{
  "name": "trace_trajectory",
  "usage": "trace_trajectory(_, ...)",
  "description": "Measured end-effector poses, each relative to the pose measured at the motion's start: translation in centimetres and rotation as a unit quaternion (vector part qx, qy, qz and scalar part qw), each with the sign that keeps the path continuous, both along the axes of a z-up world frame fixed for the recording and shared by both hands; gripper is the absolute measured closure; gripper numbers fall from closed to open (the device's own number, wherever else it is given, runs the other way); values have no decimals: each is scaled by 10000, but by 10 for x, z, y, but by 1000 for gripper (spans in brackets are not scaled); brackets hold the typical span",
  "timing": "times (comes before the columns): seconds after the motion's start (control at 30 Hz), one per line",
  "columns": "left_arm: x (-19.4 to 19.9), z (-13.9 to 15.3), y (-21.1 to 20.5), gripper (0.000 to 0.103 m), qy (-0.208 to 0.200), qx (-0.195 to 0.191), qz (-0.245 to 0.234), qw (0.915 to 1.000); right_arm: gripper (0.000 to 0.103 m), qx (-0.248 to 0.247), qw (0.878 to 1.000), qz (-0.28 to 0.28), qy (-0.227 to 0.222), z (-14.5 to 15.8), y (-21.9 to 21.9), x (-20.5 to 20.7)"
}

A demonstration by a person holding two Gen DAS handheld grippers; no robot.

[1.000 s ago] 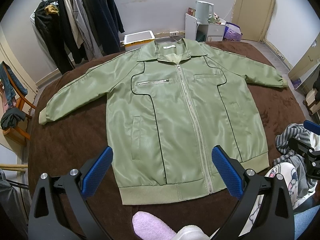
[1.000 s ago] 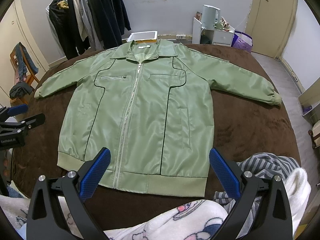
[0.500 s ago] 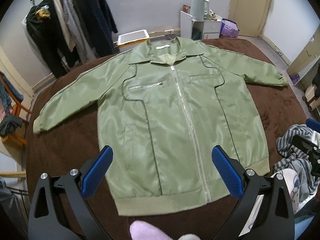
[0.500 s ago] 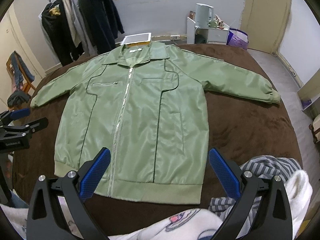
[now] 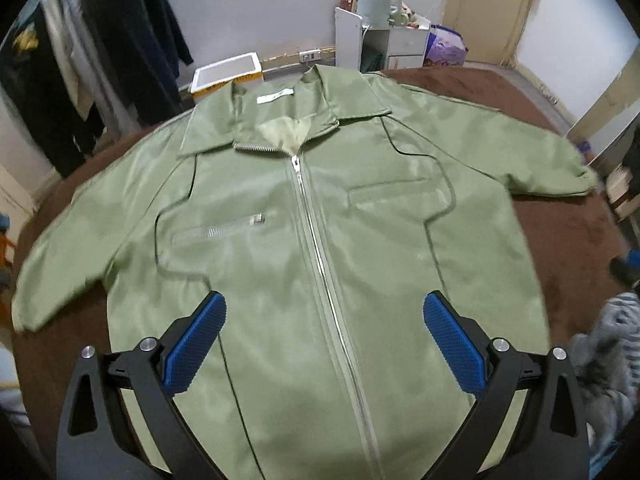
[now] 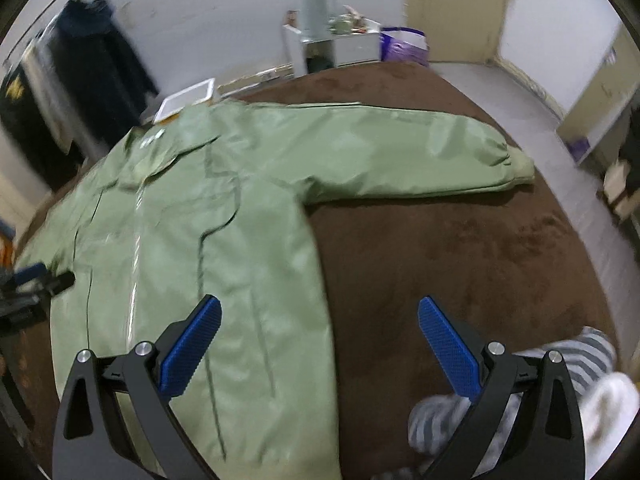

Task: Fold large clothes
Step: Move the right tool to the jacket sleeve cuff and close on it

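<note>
Both grippers have advanced over the green jacket point(image 5: 320, 240) lying flat, zipped, on the brown bed point(image 6: 460, 248): left gripper point(image 5: 324, 344) gaping above the zip, right gripper point(image 6: 320, 340) gaping astride the right side seam; folding not yet begun

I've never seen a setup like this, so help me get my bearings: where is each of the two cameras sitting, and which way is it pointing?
Left wrist view: sits on the left gripper, looking forward over the green jacket toward the collar and wall; only its open blue-padded fingers show.
Right wrist view: sits on the right gripper, over the jacket's side edge, facing its sleeve and the brown blanket; the left gripper appears at the left edge.
Both share the jacket, blanket, striped garment and white shelf.
</note>
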State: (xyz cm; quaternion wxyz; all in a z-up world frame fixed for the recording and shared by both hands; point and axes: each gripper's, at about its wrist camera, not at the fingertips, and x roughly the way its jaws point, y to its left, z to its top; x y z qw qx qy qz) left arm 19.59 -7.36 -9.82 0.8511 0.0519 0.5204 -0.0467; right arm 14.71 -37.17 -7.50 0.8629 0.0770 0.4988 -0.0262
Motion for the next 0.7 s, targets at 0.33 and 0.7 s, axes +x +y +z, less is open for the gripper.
trace_trajectory(0.33, 100, -73, -51, 6, 101, 226, -282, 9993, 6, 429, 9909, -1221, -357, -66, -104, 59)
trace_trajectory(0.7, 148, -120, -80, 6, 214, 167, -436, 9987, 6, 1577, 9454, -2820, -417, -126, -219, 71)
